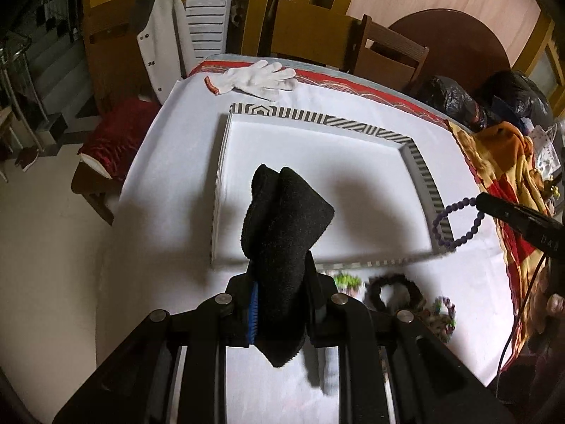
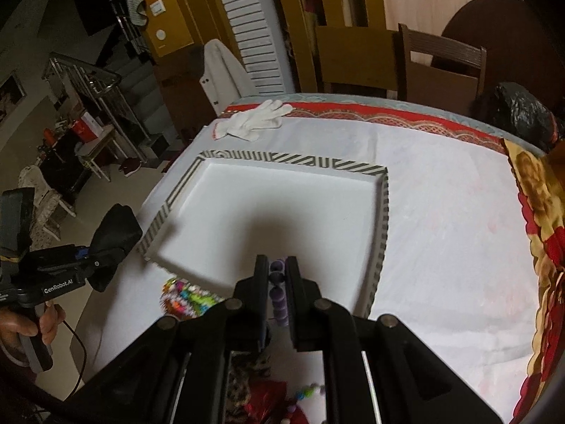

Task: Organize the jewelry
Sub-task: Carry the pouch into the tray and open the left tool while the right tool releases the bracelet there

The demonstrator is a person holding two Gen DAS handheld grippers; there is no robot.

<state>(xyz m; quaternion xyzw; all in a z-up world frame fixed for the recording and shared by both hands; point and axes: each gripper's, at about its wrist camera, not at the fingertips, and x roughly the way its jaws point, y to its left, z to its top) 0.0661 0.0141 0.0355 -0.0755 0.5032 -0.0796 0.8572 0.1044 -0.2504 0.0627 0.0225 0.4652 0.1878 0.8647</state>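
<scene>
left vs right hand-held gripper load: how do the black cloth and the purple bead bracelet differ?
The black cloth is a bulky, fuzzy folded wad that sticks up beyond the left hand-held gripper; the purple bead bracelet is a thin open loop hanging from the right hand-held gripper. The cloth is over the striped tray interior; the bracelet is at its right rim. Both are clamped and off the table.

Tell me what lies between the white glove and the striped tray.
Only bare white cloth lies between the glove and the tray; both wrist views show it.
</scene>
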